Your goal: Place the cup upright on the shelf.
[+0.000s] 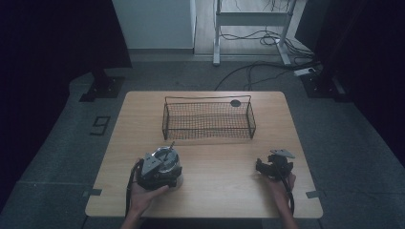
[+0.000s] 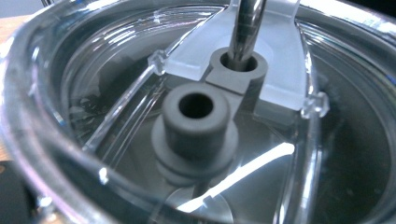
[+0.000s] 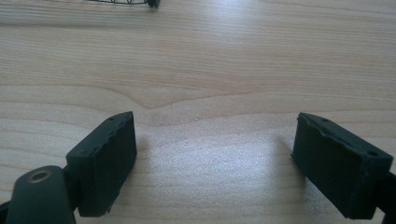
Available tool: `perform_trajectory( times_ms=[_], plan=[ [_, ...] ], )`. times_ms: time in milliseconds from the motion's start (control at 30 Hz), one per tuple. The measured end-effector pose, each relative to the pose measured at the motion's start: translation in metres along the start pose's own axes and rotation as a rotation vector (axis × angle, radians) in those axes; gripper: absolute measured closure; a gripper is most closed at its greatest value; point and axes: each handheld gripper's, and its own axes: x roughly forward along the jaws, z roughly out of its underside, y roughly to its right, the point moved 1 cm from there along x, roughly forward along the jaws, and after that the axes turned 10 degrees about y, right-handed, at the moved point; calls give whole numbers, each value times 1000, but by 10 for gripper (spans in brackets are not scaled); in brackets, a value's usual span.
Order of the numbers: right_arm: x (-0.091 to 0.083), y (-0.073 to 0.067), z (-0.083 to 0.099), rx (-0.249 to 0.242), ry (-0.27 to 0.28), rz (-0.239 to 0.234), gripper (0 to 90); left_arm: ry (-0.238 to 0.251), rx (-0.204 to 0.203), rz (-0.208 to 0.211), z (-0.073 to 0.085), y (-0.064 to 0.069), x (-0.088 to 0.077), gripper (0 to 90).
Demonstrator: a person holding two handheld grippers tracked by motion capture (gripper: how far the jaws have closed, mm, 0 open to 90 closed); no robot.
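Thing in hand: a clear plastic round container (image 1: 165,164) with a metal rod (image 1: 170,145) poking out of it, lower left of the high view, sitting on the wooden table (image 1: 224,186).
Which way it points: open mouth faces up; the rod leans up and away toward the wire basket (image 1: 208,119), so that's its long axis.
Inside it: the left gripper view looks right in — clear rim (image 2: 28,121), a grey hub (image 2: 196,123) in the middle, and the shiny rod (image 2: 247,23) stuck in a second grey socket (image 2: 239,70) just behind.
Left gripper: (image 1: 157,172) pressed right up against the container, hand wrapped under it. Can't tell how far the jaws are spread, honestly.
Right gripper: (image 1: 271,167) lower right of the high view, well apart from the container. Fingers (image 3: 105,158) spread wide, nothing between them, just bare table wood.
Basket: upper middle of the table, long side running left to right, near neither gripper.
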Motion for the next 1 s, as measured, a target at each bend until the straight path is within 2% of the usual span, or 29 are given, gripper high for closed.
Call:
perform_trajectory(
  times_ms=[167, 367, 533, 733, 1000],
  plan=[
    [0, 0, 0, 1, 0, 0, 134, 11, 1, -7, 1, 1, 0, 32],
    [0, 0, 0, 1, 0, -1, 135, 23, -37, -17, -3, -1, -2, 33],
    [0, 0, 0, -1, 1, -3, 137, 63, -79, -39, -15, -4, -5, 34],
    [1, 0, 0, -2, 1, -7, 139, 74, -49, -61, -33, -1, 0, 34],
    [1, 0, -1, -2, 0, -14, 140, 86, -45, -70, -50, 2, 7, 34]
  ],
)
